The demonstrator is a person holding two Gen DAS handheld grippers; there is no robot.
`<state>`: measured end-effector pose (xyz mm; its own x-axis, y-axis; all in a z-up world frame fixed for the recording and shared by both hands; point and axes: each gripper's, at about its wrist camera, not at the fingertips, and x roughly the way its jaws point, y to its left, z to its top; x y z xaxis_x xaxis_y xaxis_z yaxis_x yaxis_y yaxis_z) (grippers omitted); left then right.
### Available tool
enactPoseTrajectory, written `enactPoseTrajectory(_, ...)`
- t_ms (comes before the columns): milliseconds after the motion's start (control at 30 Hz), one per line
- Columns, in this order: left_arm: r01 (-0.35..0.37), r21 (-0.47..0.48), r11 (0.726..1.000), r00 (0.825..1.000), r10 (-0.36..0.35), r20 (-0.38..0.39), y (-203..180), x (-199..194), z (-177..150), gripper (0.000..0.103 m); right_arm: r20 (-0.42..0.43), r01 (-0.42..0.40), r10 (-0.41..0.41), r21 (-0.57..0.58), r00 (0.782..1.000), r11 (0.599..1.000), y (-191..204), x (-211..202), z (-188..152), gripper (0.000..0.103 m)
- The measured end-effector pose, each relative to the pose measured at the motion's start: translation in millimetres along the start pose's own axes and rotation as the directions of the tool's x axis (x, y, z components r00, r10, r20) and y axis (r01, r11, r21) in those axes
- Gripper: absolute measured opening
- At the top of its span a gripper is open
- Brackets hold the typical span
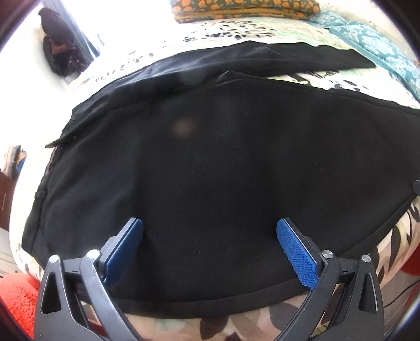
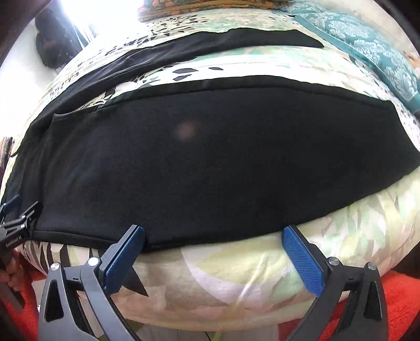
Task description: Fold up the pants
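At the far left of the left wrist view a dark bag (image 1: pixel 59 47) hangs against a bright wall, and an orange-red rug (image 1: pixel 18 296) shows low in the corner below the bed (image 1: pixel 183 325). The bed wears a leaf-patterned cover, and the black pants (image 1: pixel 210 170) lie flat across it, filling most of the view. One leg stretches away toward the upper right, while the nearer leg lies across the foreground; the two legs part toward the right, with a strip of bed cover showing between them. The left tool (image 1: pixel 209 230) hangs over the near part of the pants with its blue pads (image 1: pixel 296 254) spread wide, nothing pinched between them. Further right, a patterned orange-and-dark folded cloth (image 1: pixel 244 9) sits at the head of the bed, and a teal patterned cushion (image 1: pixel 378 42) lies along the right edge.

In the right wrist view the left tool shows again at the far left edge, over the pants' near hem. Moving right, the near leg spans the middle, its lower hem running along the bed cover. The right tool (image 2: pixel 213 237) stands at that hem with its jaws fully apart and empty: its left pad touches or overlaps the hem edge, its right pad is over bare bed cover. The rug reappears at the lower right. No containers are in view.
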<state>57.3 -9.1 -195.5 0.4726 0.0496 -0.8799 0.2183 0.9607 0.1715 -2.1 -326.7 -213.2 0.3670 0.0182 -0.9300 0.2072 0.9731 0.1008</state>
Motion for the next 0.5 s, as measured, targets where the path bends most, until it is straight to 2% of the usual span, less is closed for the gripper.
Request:
enactPoseTrajectory(100,-0.005,-0.057,0.998,1.000,0.004,-0.012,13.1,-8.8,12.5,0.101,0.048,0.019,-0.020,0.017,0.999,1.000,3.4,-15.2,0.1,0.103)
enactPoseTrajectory(167,-0.007,-0.083,0.997,0.999,0.010,0.040,30.5,-16.4,31.0,0.101,0.111,0.033,-0.033,0.004,0.993,0.999,5.5,-27.6,-1.0,0.103)
enactPoseTrajectory(267,-0.069,-0.129,0.989,0.991,0.084,0.109,67.5,-16.1,77.3,0.101,0.163,0.055,-0.050,-0.023,0.985,0.998,10.7,-37.6,-1.4,0.103)
enactPoseTrajectory(367,-0.100,-0.240,0.966,0.980,0.137,0.142,119.0,-4.9,123.2,0.101,0.176,0.061,-0.050,-0.056,0.983,0.997,18.6,-37.8,2.0,0.103)
enactPoseTrajectory(433,-0.113,-0.291,0.950,0.984,0.149,0.102,145.3,19.7,154.8,0.101,0.172,0.068,-0.054,-0.079,0.984,0.995,24.2,-34.1,5.9,0.103)
enactPoseTrajectory(500,-0.093,-0.290,0.953,0.995,0.103,0.018,158.5,57.8,179.6,0.101,0.159,0.073,-0.057,-0.096,0.986,0.993,29.0,-28.3,7.5,0.103)
